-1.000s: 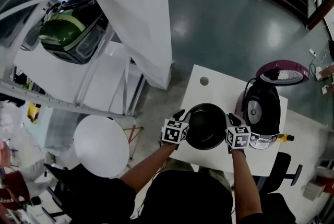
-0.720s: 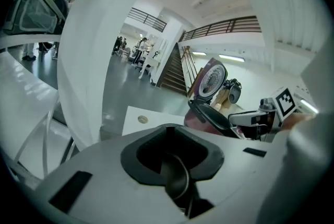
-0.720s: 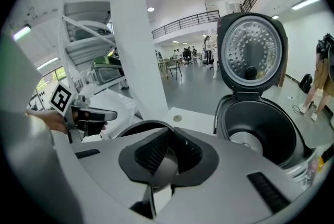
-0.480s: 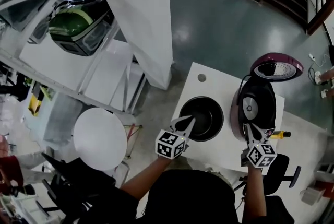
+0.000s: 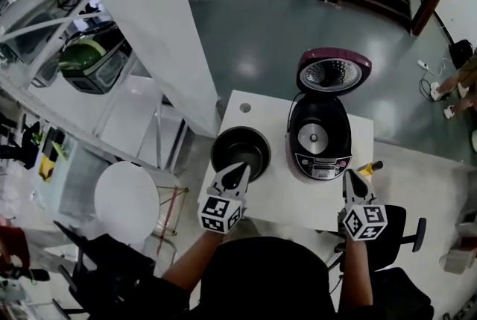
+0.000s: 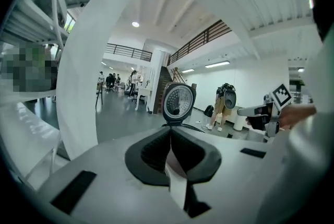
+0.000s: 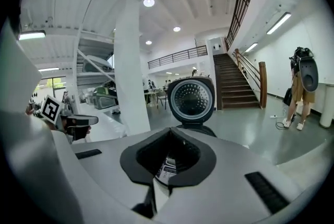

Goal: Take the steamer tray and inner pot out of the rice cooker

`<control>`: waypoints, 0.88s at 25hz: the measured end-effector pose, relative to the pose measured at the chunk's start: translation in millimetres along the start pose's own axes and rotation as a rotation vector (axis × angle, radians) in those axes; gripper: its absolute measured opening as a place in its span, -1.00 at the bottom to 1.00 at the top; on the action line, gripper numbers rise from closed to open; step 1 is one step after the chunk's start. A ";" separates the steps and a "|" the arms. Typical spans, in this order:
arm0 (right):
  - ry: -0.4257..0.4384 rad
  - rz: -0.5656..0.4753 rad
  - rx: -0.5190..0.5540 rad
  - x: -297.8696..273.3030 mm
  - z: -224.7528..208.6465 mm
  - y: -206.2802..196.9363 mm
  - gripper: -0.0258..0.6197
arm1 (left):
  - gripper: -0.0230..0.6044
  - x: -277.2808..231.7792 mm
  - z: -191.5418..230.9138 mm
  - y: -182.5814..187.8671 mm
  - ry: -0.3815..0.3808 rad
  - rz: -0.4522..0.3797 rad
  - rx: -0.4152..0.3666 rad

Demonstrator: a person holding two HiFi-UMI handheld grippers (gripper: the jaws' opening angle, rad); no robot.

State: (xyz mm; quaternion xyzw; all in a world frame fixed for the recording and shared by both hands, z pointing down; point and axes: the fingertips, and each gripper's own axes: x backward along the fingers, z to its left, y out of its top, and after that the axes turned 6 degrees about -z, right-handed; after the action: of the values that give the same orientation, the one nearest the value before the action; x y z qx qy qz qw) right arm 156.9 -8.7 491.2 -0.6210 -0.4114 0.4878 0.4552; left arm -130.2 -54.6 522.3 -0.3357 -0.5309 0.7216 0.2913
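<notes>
Head view: both forearms reach forward. The left tongs (image 5: pixel 238 169) point at the inner pot (image 5: pixel 240 148), which stands on the counter (image 5: pixel 287 199) beside the rice cooker (image 5: pixel 319 136). The right tongs (image 5: pixel 352 178) are near the cooker's front.
Left gripper view: jaws together, empty.
Right gripper view: jaws just closed, empty.

The left gripper (image 6: pixel 170 129) fills the lower half of the picture, its dark jaws pressed together with nothing between them. Just above their tips rises the rice cooker's lid (image 6: pixel 178 103) (its round, dotted inner face turned this way). At the right, a hand (image 6: pixel 297 113) holds the right gripper (image 6: pixel 245 112) level. A broad white pillar (image 6: pixel 78 77) stands at the left.
</notes>
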 end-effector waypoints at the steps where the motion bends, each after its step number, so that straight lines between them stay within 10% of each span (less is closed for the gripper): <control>1: -0.006 -0.019 0.011 9.6 -10.6 5.0 -0.92 | -0.90 -0.8 -8.0 4.5 0.008 -0.012 -0.004; 22: -0.056 -0.142 0.077 185.8 -126.8 1.5 -0.92 | -0.90 30.5 -181.4 2.9 0.076 -0.145 -0.082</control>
State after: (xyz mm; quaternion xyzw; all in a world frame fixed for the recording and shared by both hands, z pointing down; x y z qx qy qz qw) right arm 315.8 147.6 460.7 -0.5585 -0.4479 0.4868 0.5004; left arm -4.8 71.8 475.9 -0.3351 -0.5713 0.6630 0.3489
